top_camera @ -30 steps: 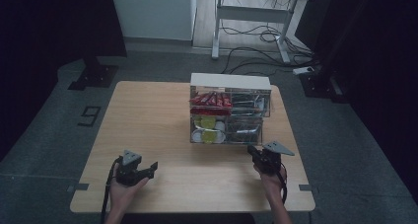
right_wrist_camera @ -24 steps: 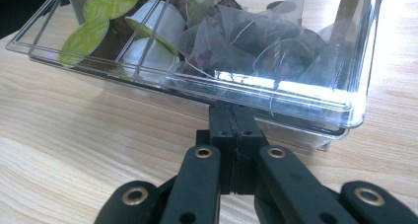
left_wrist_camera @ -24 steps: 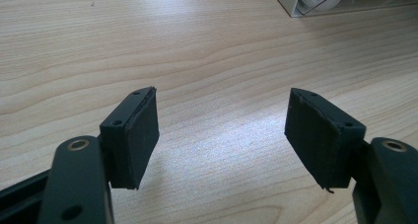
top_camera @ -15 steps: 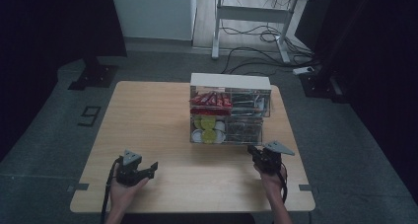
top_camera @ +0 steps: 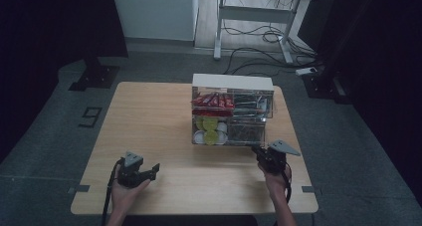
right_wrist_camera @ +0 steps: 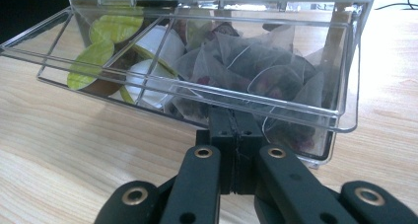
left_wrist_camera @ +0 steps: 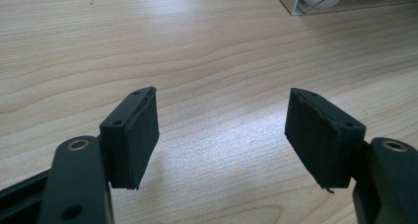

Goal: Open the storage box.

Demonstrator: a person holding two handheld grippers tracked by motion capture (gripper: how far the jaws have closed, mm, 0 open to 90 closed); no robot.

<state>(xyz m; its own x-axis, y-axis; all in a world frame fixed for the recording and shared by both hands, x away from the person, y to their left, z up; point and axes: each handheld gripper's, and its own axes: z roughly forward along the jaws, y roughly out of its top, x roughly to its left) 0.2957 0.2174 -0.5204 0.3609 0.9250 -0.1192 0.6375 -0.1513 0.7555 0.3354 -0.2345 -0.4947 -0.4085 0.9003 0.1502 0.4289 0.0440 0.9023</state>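
Right gripper (right_wrist_camera: 231, 135) has its jaws pressed together at the lower drawer's (right_wrist_camera: 207, 98) front edge, likely to pull it out of the clear organizer (top_camera: 232, 111) mid-table. Left gripper (left_wrist_camera: 222, 135) idles over the table (left_wrist_camera: 148, 36), jaws apart.

- High view looks forward and down over the whole tabletop (top_camera: 149, 121).
- Left gripper view skims bare wood, close.
- Right gripper view faces the clear organizer (right_wrist_camera: 207, 76) closely, shared with the high view.
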